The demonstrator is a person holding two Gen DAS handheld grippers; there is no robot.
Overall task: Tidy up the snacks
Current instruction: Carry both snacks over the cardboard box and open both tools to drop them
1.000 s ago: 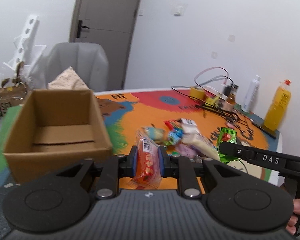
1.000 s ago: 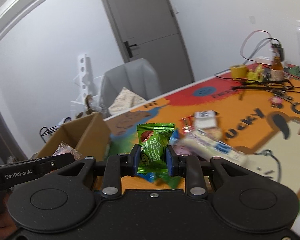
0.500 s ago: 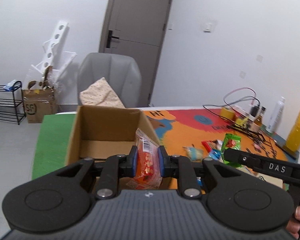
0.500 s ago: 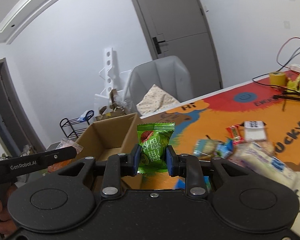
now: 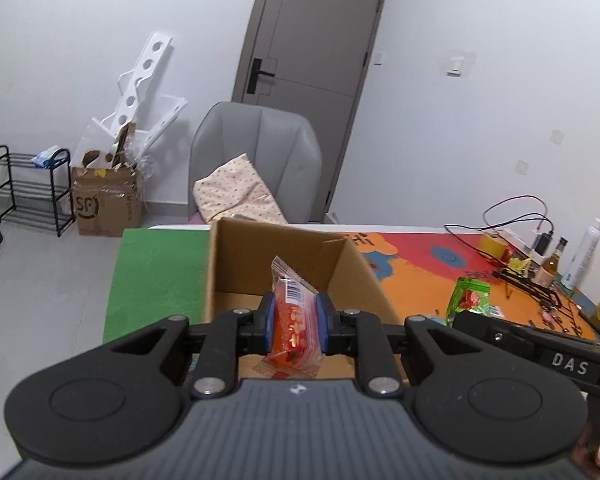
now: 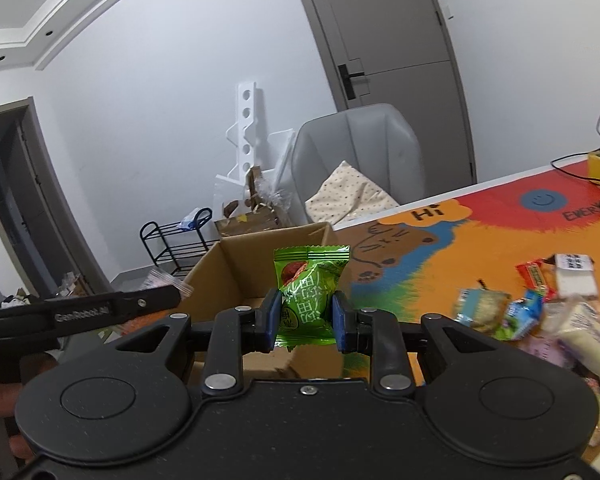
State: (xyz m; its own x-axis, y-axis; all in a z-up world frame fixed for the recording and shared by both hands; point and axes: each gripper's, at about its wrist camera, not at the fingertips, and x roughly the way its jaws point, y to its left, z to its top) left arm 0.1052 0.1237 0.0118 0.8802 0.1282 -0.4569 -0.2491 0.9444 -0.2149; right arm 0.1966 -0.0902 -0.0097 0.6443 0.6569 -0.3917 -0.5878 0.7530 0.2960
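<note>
- Left wrist view: the left gripper (image 5: 295, 322) is clamped on a red-orange clear-edged snack packet (image 5: 294, 322), blue pads pressing both its sides, the packet upright with its crimped top above the fingers
- Right wrist view: the right gripper (image 6: 306, 316) is clamped on a green foil snack packet (image 6: 309, 294), which bulges between the pads and stands upright
- Just beyond both sets of tongs sits the open brown cardboard box (image 5: 252, 256); the red-orange packet hangs over its opening, the green one near its right-hand wall (image 6: 236, 276)
- Further right on the colourful cartoon-print table mat (image 6: 460, 240) lies the pile of loose wrapped snacks (image 6: 540, 312), well apart from the box
- My judgement: this is the carry-and-drop step, with most snacks not yet boxed
- Risk: the green packet looks close to the box rim, so releasing there could land it on the wall's edge or outside
- Risk: the two grippers are near each other over one opening and could knock together
- Risk: slick foil could slip from the pads if the squeeze eases early
</note>
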